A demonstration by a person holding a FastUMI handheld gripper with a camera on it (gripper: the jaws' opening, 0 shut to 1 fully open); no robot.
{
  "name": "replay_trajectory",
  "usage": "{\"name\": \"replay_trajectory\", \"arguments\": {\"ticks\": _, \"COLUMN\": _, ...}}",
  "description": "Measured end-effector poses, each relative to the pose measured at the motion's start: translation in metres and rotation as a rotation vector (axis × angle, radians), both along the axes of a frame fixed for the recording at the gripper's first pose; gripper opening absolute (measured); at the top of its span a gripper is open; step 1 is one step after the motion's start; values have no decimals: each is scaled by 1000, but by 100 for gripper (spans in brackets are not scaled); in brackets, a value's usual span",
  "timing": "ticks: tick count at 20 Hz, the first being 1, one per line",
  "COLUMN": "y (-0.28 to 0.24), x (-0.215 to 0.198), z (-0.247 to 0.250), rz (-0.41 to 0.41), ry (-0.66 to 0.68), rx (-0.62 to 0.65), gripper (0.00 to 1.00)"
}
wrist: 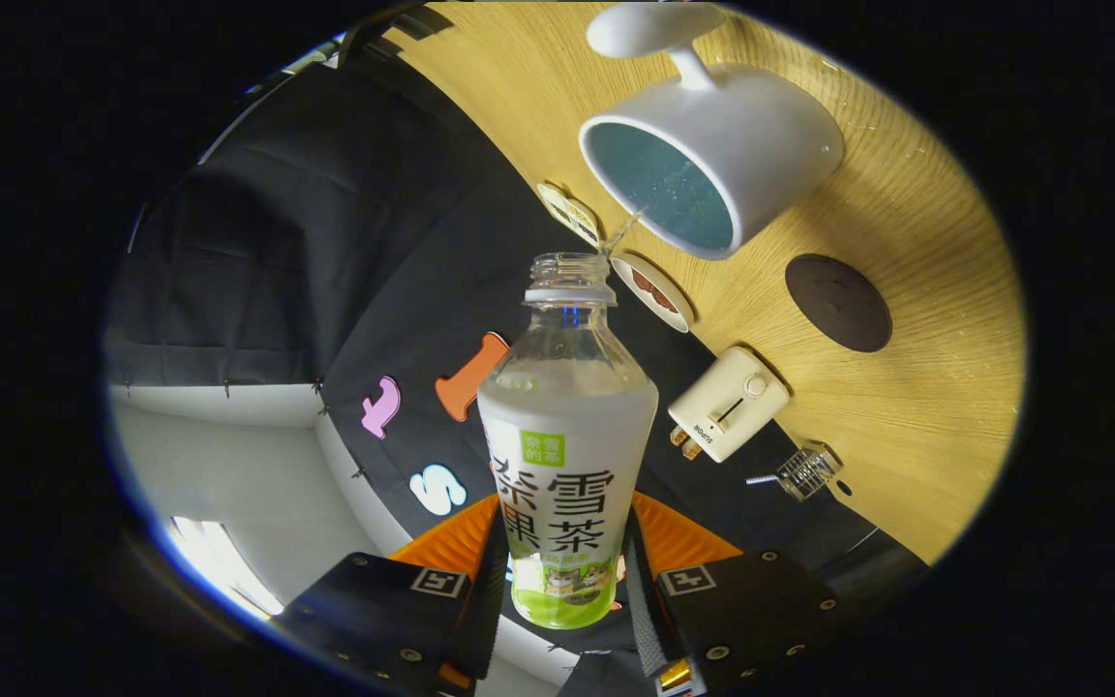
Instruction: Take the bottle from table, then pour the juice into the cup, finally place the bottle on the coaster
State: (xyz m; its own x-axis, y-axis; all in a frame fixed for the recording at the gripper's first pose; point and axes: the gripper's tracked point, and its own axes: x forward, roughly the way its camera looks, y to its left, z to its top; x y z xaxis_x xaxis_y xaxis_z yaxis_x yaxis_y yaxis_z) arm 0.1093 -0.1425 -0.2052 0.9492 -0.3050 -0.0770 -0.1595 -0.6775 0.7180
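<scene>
My fingers point(565, 590) clamp the clear plastic bottle with green-white label point(567, 455), tipped mouth-first toward the white ceramic cup with blue inside point(712, 155), thin stream going in, so pouring's underway; dark round coaster point(838, 302) beside the cup awaits the bottle.

Wooden table point(906, 407) carries a cream toaster point(727, 404) near its edge; small wire rack point(807, 470) just beside it. Two small round plates point(652, 291) lie along the same edge.
</scene>
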Motion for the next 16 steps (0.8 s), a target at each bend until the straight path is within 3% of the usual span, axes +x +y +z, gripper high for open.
{"name": "replay_trajectory", "arguments": {"ticks": 8, "y": 5, "x": -4, "z": -20, "rz": 63, "ry": 102, "rx": -161, "gripper": 58}}
{"name": "replay_trajectory", "arguments": {"ticks": 12, "y": 8, "x": -8, "z": -40, "rz": 135, "ry": 203, "rx": -273, "gripper": 58}}
{"name": "replay_trajectory", "arguments": {"ticks": 16, "y": 19, "x": -19, "z": -69, "rz": 204, "ry": 303, "rx": -465, "gripper": 58}}
